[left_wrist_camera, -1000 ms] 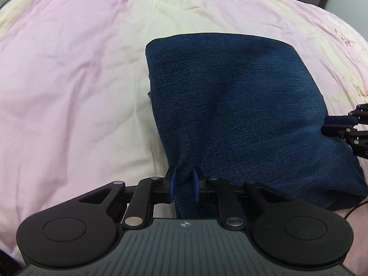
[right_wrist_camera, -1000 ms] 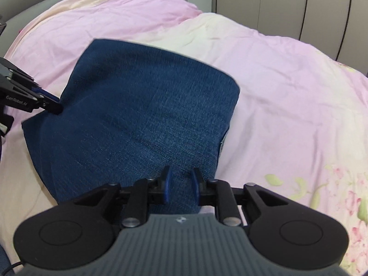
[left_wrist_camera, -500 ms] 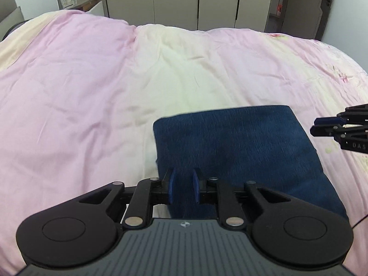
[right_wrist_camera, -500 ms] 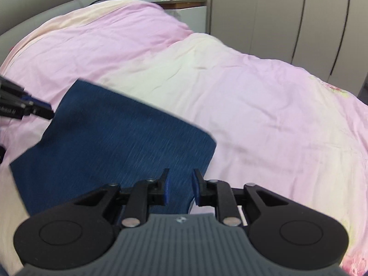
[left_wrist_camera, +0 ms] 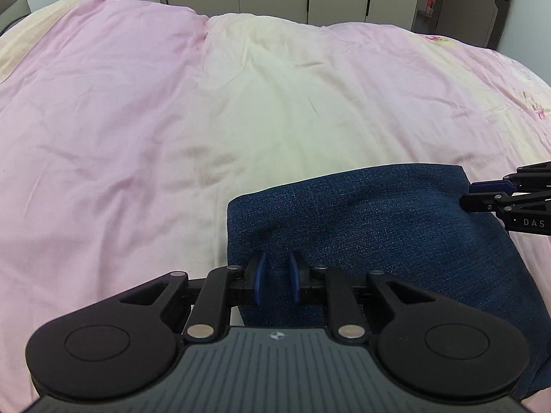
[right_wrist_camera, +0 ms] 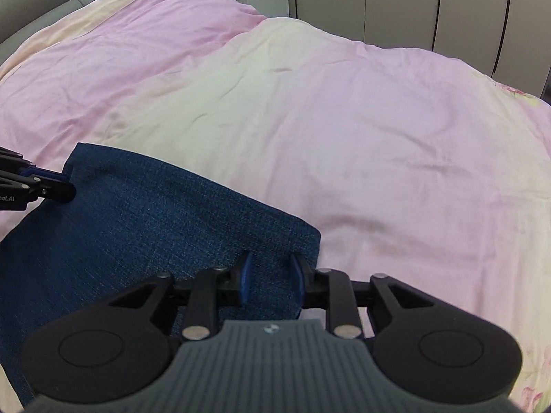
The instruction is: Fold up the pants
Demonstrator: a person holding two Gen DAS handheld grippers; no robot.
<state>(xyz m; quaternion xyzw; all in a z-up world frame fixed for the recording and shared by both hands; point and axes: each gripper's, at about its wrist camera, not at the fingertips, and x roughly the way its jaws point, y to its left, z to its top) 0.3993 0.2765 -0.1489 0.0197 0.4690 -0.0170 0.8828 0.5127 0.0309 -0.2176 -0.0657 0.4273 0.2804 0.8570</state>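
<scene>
I've got the folded jeans (left_wrist_camera: pixel 372 241) pinched at both near corners and the big change is height and reach: a second ago the denim filled most of both views, draped up toward the cameras; now it sits low in the lower right of the left wrist view and lower left of the right wrist view, with far more pink duvet (left_wrist_camera: pixel 137 120) showing beyond it. So I've carried the fold over and am lowering it onto the bed.

Left gripper (left_wrist_camera: pixel 275 280): blue pads narrow, cloth bunched between them, so it's clamped on the left corner of the jeans. Right gripper (right_wrist_camera: pixel 272 278): pads look a touch wider than half a second ago, denim still between them; can't tell from this angle if they still bite or have started letting go. From the left wrist view the right gripper shows at the right edge, its tips at the jeans' far right corner.

The jeans now read as a compact rectangle lying on the duvet, edges fairly square. My read: fold nearly done, what's left is releasing both corners and maybe smoothing.
</scene>
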